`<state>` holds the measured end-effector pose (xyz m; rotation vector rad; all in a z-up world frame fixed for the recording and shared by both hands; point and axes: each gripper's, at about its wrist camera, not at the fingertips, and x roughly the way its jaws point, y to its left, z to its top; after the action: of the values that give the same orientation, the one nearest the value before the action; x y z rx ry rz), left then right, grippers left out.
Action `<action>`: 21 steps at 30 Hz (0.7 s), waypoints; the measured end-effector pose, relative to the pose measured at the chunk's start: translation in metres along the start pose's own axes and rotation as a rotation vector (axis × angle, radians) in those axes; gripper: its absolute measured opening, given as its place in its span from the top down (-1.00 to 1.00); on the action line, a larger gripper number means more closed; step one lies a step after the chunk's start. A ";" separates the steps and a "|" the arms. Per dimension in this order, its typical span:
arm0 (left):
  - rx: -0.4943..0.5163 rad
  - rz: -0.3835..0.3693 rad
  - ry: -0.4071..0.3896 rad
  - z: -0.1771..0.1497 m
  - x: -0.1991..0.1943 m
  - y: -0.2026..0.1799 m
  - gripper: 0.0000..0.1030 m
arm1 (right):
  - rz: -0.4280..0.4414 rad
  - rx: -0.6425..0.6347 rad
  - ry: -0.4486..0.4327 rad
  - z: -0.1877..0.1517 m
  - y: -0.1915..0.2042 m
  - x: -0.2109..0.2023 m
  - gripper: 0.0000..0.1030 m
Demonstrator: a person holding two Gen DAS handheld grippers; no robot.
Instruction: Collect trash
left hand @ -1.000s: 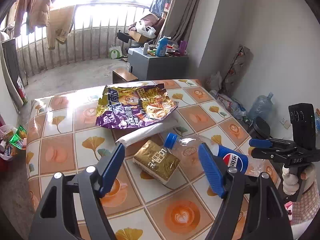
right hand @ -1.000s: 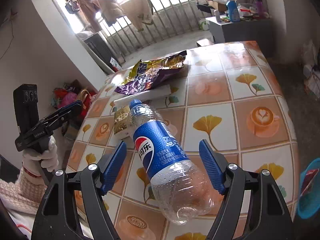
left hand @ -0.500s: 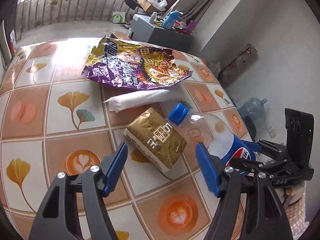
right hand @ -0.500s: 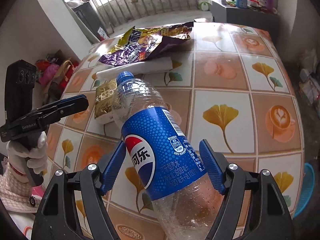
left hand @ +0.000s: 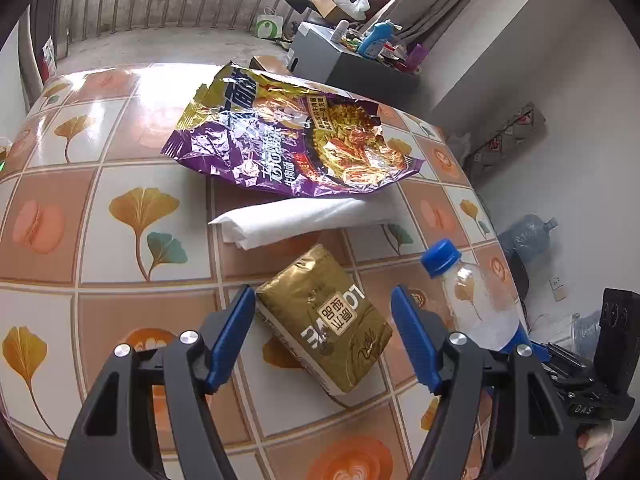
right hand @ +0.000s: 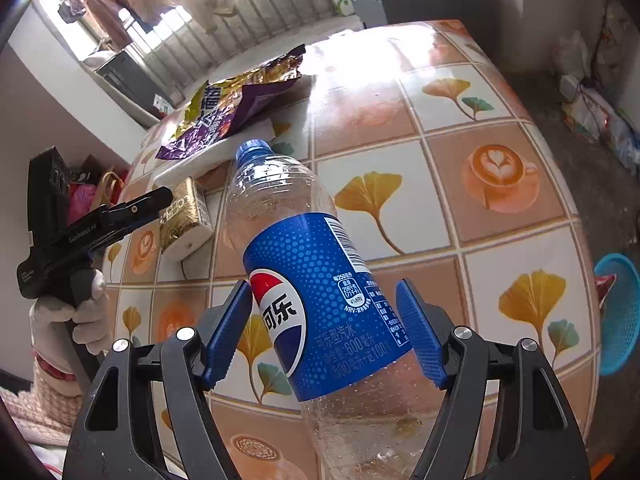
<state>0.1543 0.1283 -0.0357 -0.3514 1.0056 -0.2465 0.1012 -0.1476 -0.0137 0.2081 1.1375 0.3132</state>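
Trash lies on the tiled bench [left hand: 120, 152]. The bottle [right hand: 316, 292] lies between the fingers of the right gripper [right hand: 324, 330], its long axis running from the gripper toward its cap at 11 o'clock; the jaws stand wide, left pad at the label, right pad just clear. The left gripper [left hand: 322, 338], also wide open and empty, straddles the gold packet [left hand: 324, 324], which points toward 5 o'clock. A napkin [left hand: 296, 220] and purple wrapper [left hand: 288, 144] lie beyond at 12 o'clock.
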 end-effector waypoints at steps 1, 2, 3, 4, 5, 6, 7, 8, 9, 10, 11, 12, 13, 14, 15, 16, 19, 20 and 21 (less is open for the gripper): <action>-0.003 0.020 -0.005 0.000 0.003 -0.002 -0.33 | 0.002 0.026 -0.005 -0.002 -0.004 -0.001 -0.35; -0.006 0.037 -0.009 0.000 0.005 -0.003 -0.33 | 0.007 0.052 -0.012 -0.004 -0.008 -0.003 -0.35; -0.008 0.050 -0.015 0.000 0.008 -0.005 -0.33 | 0.011 0.076 -0.019 -0.006 -0.012 -0.004 -0.35; -0.006 0.067 -0.022 -0.001 0.010 -0.006 -0.33 | 0.011 0.096 -0.023 -0.007 -0.016 -0.004 -0.35; -0.004 0.082 -0.026 -0.001 0.012 -0.007 -0.33 | 0.003 0.114 -0.022 -0.009 -0.019 -0.003 -0.34; -0.001 0.093 -0.032 -0.003 0.014 -0.009 -0.33 | -0.009 0.132 -0.018 -0.010 -0.022 -0.002 -0.34; 0.008 0.103 -0.040 -0.004 0.015 -0.010 -0.33 | -0.019 0.148 -0.011 -0.012 -0.026 0.000 -0.32; 0.023 0.113 -0.043 -0.005 0.016 -0.012 -0.33 | -0.017 0.161 -0.017 -0.013 -0.028 -0.001 -0.31; 0.044 0.124 -0.044 -0.007 0.018 -0.014 -0.31 | -0.014 0.173 -0.016 -0.013 -0.030 -0.001 -0.31; 0.070 0.134 -0.049 -0.009 0.019 -0.017 -0.24 | -0.013 0.179 -0.018 -0.014 -0.032 -0.002 -0.31; 0.098 0.139 -0.050 -0.011 0.020 -0.020 -0.20 | -0.015 0.183 -0.021 -0.014 -0.033 -0.003 -0.31; 0.127 0.137 -0.048 -0.013 0.020 -0.024 -0.18 | -0.013 0.189 -0.023 -0.017 -0.035 -0.005 -0.31; 0.154 0.123 -0.039 -0.015 0.020 -0.028 -0.17 | -0.009 0.195 -0.022 -0.018 -0.037 -0.006 -0.31; 0.182 0.104 -0.023 -0.018 0.019 -0.033 -0.16 | -0.002 0.205 -0.021 -0.021 -0.040 -0.008 -0.30; 0.217 0.082 -0.003 -0.023 0.019 -0.039 -0.16 | 0.007 0.220 -0.019 -0.024 -0.043 -0.011 -0.31; 0.259 0.060 0.021 -0.030 0.018 -0.047 -0.16 | 0.018 0.237 -0.015 -0.028 -0.047 -0.014 -0.31; 0.380 0.000 0.087 -0.055 0.011 -0.068 -0.17 | 0.048 0.295 0.013 -0.038 -0.055 -0.019 -0.31; 0.400 -0.013 0.104 -0.062 0.009 -0.073 -0.18 | 0.054 0.304 0.022 -0.042 -0.055 -0.020 -0.31; 0.407 -0.017 0.119 -0.068 0.007 -0.076 -0.19 | 0.059 0.307 0.032 -0.044 -0.054 -0.021 -0.33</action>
<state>0.0966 0.0440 -0.0437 0.0255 1.0417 -0.4819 0.0602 -0.2056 -0.0314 0.5096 1.2100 0.1928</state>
